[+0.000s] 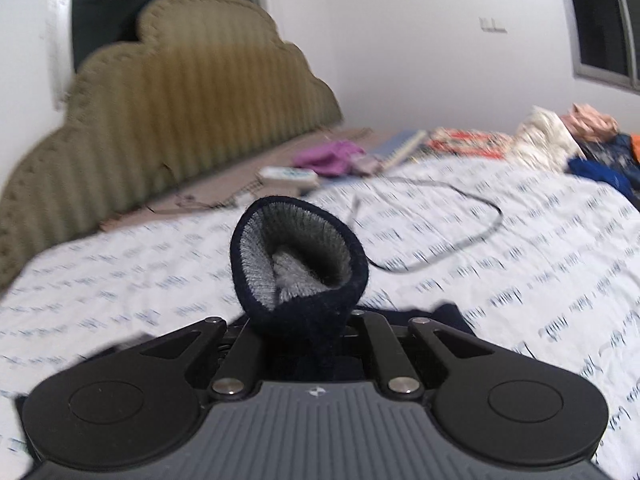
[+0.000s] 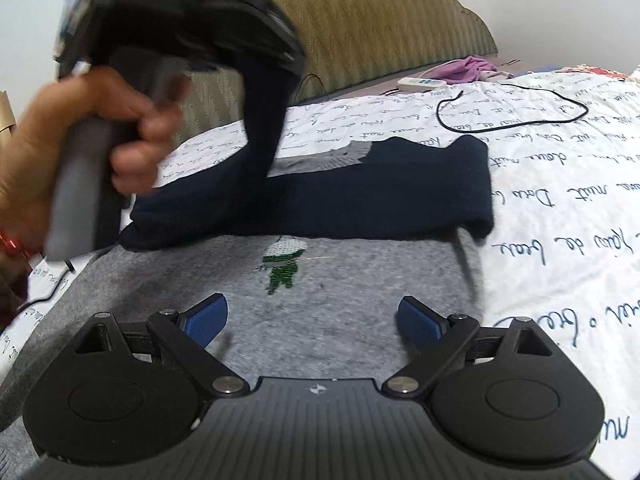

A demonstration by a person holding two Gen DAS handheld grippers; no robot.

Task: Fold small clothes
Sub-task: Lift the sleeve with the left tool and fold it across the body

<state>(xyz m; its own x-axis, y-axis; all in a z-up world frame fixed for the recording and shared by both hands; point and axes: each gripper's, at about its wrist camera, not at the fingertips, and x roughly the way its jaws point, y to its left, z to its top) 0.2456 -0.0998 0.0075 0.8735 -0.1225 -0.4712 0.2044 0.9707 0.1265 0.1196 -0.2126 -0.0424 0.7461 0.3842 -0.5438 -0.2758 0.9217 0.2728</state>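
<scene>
The left claw (image 1: 298, 332) is clamped on the navy sleeve cuff (image 1: 300, 252) of a soft, light, floppy grey sweater (image 2: 320, 292) lying just ahead of the right claw (image 2: 312, 320), whose pads stand apart, so gripping at cuffs or hems should serve best.

A sweater (image 2: 360, 280) lies flat on the bed (image 2: 560, 208) — one sleeve (image 2: 400, 196) folded across it, the headboard (image 2: 380, 12) behind, a cable (image 2: 520, 112) between them.
</scene>
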